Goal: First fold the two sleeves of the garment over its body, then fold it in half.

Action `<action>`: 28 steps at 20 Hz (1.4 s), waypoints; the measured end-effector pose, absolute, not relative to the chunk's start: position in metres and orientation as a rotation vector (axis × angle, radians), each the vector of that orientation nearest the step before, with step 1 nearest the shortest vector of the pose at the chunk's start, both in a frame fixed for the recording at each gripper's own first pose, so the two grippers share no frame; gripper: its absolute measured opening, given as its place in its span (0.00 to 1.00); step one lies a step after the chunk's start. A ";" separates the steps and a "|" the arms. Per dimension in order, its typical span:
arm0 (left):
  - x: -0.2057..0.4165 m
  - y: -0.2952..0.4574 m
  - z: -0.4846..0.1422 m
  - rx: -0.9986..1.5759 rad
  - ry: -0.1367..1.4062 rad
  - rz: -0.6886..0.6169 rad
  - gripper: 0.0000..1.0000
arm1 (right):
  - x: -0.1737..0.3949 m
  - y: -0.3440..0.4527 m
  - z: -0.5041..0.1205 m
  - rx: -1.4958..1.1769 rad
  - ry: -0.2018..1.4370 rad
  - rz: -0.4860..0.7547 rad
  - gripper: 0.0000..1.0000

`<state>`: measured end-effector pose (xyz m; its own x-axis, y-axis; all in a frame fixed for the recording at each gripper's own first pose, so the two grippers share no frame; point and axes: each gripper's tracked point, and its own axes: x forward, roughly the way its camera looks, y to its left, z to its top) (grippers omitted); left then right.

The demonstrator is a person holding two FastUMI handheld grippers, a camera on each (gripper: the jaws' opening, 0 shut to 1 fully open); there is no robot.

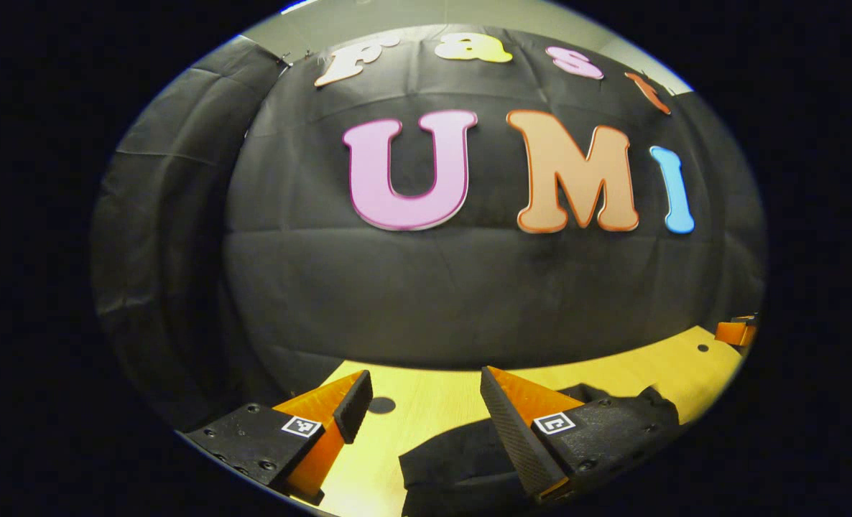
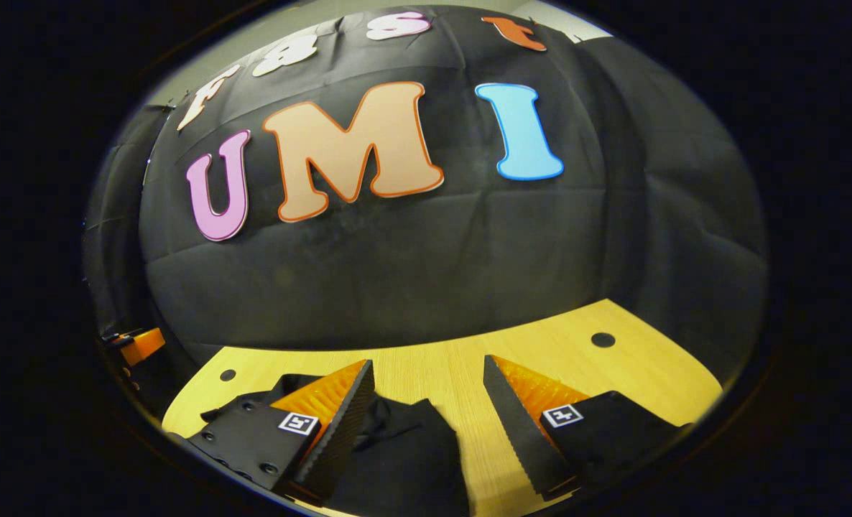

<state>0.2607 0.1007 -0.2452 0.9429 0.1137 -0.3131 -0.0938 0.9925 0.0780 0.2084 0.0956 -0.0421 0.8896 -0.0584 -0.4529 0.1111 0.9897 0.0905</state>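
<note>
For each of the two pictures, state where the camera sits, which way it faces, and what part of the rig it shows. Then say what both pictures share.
Left gripper view: rides on the left tool, faces forward over the table toward the booth wall; its own two fingers are apart above the black garment; the other tool peeks in at far right.
Right gripper view: rides on the right tool, same direction; fingers apart, garment below and left.
Shared: the table, the garment and the wall.

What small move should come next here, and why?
Probably lower both hand-held grippers toward the garment. The left one and the right one are open and hold nothing, and the dark cloth lies on the table below them, no sleeve gripped yet.
</note>
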 end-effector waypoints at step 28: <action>0.016 0.089 -0.049 0.043 0.067 0.041 0.92 | -0.049 0.169 0.114 -0.061 0.162 0.010 0.96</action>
<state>0.0158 0.0891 -0.0491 0.9969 0.0424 -0.0658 -0.0395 0.9982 0.0445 -0.0487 0.1688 0.1137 0.9869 0.0054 -0.1613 -0.0152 0.9981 -0.0600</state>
